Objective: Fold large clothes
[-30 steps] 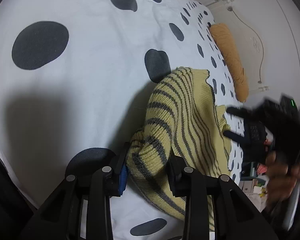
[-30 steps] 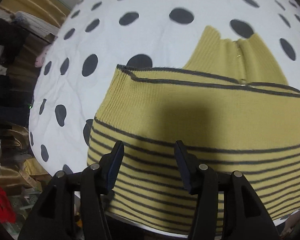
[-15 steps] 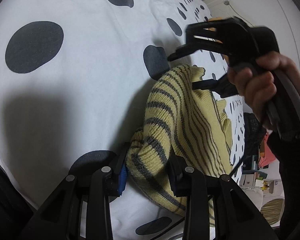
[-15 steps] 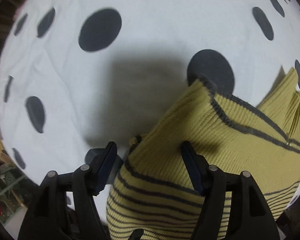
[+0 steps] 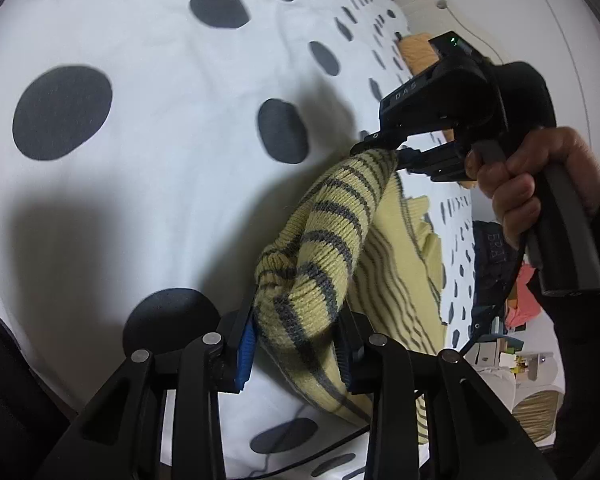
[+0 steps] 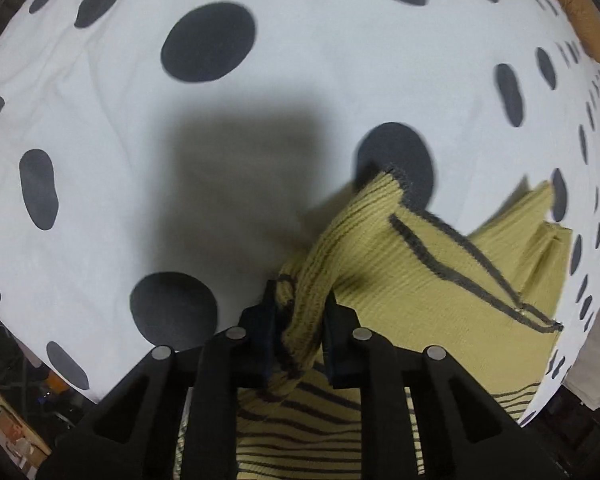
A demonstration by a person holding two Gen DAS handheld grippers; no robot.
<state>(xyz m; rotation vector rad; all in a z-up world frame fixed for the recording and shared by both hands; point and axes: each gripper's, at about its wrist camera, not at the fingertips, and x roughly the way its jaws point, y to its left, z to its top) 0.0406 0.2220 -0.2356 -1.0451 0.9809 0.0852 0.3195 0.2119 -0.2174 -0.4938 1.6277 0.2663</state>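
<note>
Reading perhaps "DAS", right tool [image 5: 374, 152]

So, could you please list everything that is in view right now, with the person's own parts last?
Yellow knitted sweater with grey stripes: one, yellow and grey, lying on the bed, bunched at both grips.
White bed cover with dark spots: one, white and dark grey, under the sweater.
Long orange-brown cushion: one, at the far edge of the bed by the wall.
Cluttered shelves: several mixed-colour items, beyond the bed's edge; too blurred to name.
Left gripper: black, with a blue pad, its fingers closed on a sweater fold.
Right gripper: black, has just been closing, pinching the sweater.
Hand: one, holding the right gripper's handle.
</note>
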